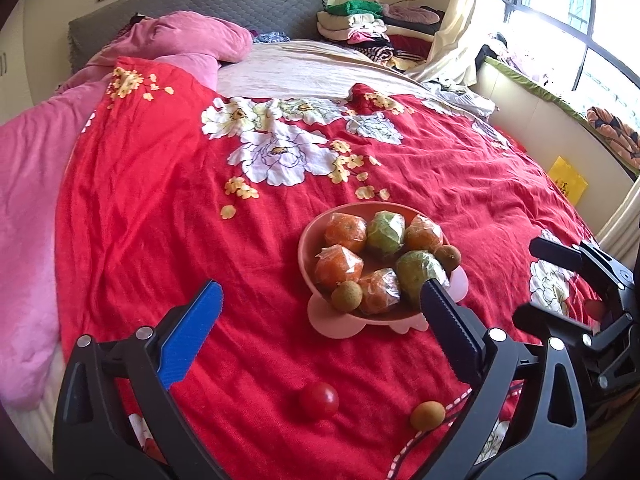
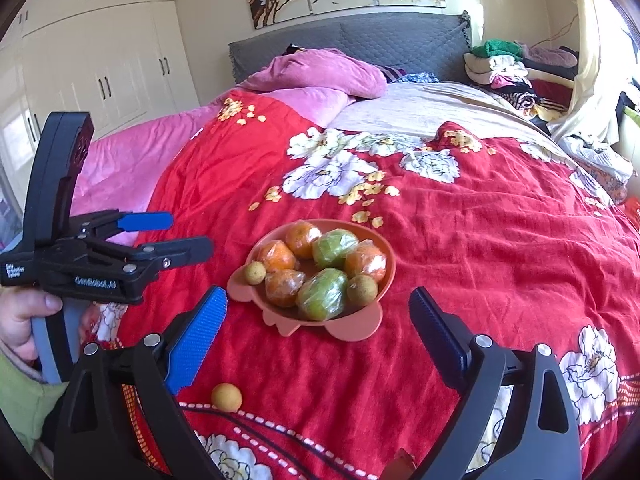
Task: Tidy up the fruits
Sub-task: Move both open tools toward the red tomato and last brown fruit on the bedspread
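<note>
A pink bowl (image 1: 303,248) (image 2: 394,270) sits on the red flowered bedspread. It holds several plastic-wrapped oranges (image 1: 346,232), two wrapped green fruits (image 2: 322,300) and two small brown longans (image 1: 347,296). Loose on the spread in front of it lie a red tomato (image 1: 319,400) and one more longan (image 1: 427,416) (image 2: 226,397). My left gripper (image 1: 320,288) (image 2: 188,234) hovers open, short of the bowl, nothing between its fingers. My right gripper (image 2: 318,295) (image 1: 528,280) is likewise open and empty, facing the bowl from the near side.
A pink quilt (image 1: 36,200) covers the bed's left side. Folded clothes (image 1: 372,28) are stacked by the grey headboard. A window and sill run along the right, and white wardrobes (image 2: 100,64) stand at the left. A hand (image 2: 24,320) grips the left gripper's handle.
</note>
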`<state>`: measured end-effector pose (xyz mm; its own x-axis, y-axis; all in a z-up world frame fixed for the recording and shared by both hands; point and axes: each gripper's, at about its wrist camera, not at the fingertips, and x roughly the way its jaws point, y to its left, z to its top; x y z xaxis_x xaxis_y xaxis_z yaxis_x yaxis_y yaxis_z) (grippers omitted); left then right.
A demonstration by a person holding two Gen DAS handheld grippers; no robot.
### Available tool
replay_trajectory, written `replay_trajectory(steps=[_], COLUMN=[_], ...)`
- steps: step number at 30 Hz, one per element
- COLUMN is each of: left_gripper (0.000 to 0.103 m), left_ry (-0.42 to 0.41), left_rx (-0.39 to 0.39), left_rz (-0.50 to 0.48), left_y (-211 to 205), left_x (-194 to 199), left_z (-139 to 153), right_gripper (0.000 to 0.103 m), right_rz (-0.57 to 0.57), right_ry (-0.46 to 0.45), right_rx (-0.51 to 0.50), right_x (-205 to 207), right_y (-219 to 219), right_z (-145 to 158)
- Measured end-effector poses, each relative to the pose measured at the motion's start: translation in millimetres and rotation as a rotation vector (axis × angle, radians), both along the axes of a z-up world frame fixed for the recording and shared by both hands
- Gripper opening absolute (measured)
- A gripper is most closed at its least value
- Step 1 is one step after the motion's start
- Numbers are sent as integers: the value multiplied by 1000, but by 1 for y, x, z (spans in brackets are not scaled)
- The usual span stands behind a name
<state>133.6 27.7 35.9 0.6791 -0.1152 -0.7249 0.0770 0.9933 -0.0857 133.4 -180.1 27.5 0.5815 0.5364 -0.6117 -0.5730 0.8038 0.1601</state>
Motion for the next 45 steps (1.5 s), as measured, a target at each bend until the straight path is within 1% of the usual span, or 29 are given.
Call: replay_trajectory(steps=[14,27,38,45], left_gripper=[93,93,93,93], left_ry=[11,33,64,86], left_rx=[4,13,28,48], left_rz=[40,37,37,16], left_y=[18,21,25,21], left_x=[-17,-32,-47,-55], left_z=[-4,-12,-25,-34], right_gripper=[93,93,93,92], right_rz=[48,84,106,132], right_ry=[18,43,74,83], right_rx=[-43,-77,-126,-146], right_x=[-20,-34,-47,-54], right_y=[17,26,32,39], right_z=[-11,-20,-39,-47])
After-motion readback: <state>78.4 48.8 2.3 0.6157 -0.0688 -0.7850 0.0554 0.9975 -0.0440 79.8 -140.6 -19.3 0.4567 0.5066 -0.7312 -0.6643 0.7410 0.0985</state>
